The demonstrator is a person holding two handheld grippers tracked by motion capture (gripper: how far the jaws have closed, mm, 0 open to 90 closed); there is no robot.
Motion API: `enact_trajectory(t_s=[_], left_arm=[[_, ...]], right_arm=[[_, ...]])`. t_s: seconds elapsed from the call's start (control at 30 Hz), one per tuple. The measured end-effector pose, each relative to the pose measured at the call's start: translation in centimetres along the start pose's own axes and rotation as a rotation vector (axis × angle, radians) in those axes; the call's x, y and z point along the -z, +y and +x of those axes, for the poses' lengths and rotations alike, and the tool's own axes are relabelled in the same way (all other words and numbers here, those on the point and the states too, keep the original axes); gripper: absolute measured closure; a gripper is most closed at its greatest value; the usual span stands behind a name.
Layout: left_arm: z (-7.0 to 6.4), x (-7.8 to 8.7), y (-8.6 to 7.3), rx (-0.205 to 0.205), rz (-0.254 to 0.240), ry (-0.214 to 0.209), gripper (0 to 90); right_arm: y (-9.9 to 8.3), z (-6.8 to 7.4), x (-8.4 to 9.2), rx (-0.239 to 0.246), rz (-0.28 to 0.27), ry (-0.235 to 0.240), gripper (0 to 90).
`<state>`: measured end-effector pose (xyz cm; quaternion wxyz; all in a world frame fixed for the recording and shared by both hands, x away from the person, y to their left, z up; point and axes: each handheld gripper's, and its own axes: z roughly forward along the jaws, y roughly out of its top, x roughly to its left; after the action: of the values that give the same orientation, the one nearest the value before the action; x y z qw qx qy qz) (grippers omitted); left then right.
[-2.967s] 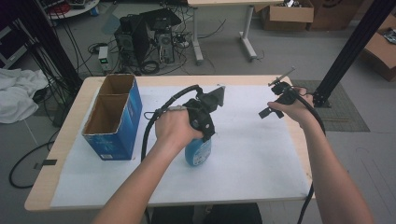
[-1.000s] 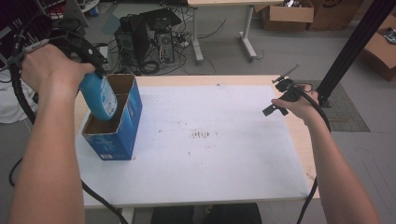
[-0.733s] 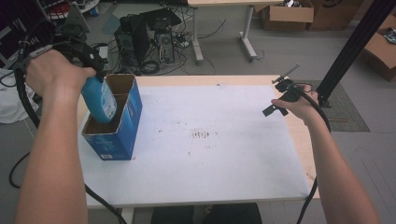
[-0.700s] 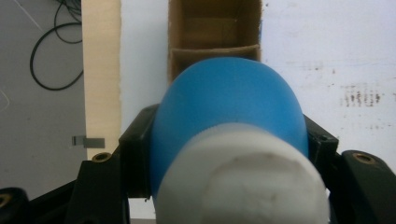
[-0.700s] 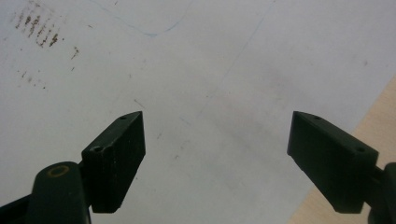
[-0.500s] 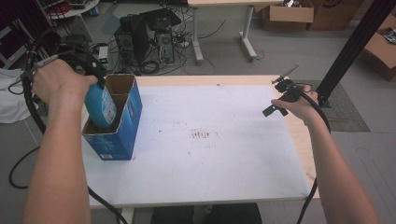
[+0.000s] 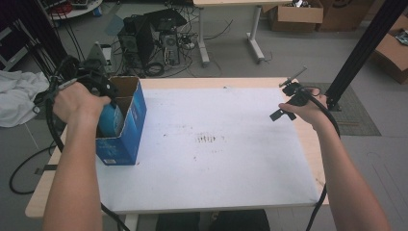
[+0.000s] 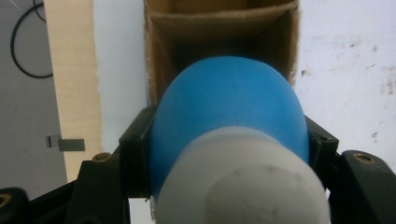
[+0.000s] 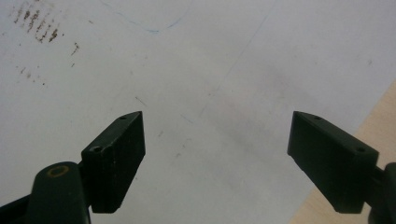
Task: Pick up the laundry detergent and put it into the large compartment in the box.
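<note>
The left gripper [image 7: 108, 103], clamped on the blue bottle [image 8: 229, 121], had come down from above the blue box [image 7: 126, 132]; the bottle was now partly inside its near compartment, so release seemed close. The right gripper [image 9: 217, 154] rested with jaws apart over the worktop [image 7: 231, 159].
</note>
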<state>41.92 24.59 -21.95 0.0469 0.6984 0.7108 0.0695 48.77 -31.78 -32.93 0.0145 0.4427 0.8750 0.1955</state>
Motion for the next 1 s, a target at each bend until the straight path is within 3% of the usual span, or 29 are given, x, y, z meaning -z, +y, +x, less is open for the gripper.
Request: enact_trajectory(t_s=[0.47,1.0], left_arm=[[-0.3,-4.0,-0.4,-0.020,0.044,0.000,38.0],[-0.2,-5.3,-0.7,-0.036,0.050,0.022,37.9]], right_arm=[[-0.1,0.1,-0.2,-0.005,0.001,0.004,19.1],[-0.1,0.1,-0.4,-0.001,-0.001,0.004,19.0]])
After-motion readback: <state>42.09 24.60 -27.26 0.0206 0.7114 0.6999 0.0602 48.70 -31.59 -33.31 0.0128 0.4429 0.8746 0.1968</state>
